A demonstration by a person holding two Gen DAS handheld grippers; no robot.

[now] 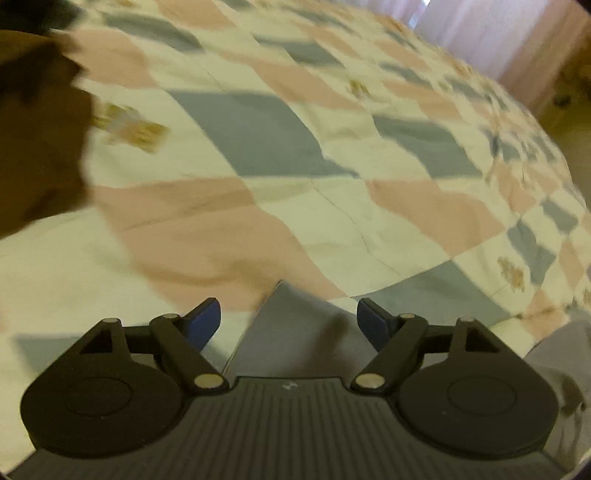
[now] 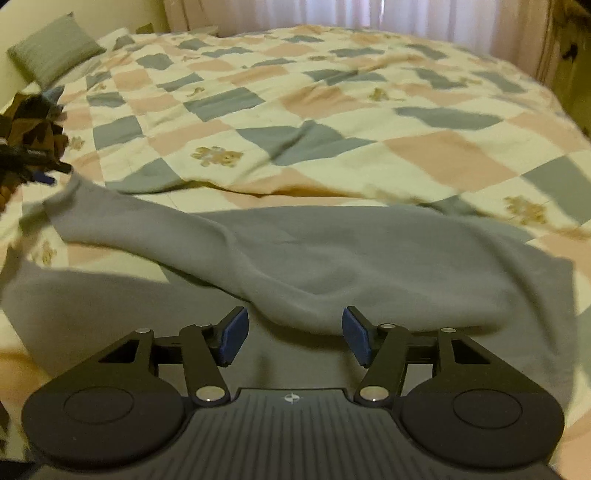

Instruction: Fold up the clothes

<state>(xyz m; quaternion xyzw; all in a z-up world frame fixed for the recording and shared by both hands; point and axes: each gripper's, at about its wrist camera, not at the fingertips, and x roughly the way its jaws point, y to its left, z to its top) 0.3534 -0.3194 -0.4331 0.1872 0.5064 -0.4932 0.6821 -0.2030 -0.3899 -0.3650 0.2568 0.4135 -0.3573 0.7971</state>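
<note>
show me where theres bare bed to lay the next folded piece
Free: the checked quilt beyond the grey garment, up toward the curtains, and its right side. Crowded: the left edge, with the brown clothes pile and grey pillow; the near edge under the garment.

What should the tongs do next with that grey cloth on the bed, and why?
Probably ease the right tongs forward and shut them on the near folded edge of the grey cloth. Both pairs of tongs stand open and hold nothing, and that edge lies just ahead of the right pair on the checked quilt. The left tongs show only a small bit of grey beneath them.
</note>
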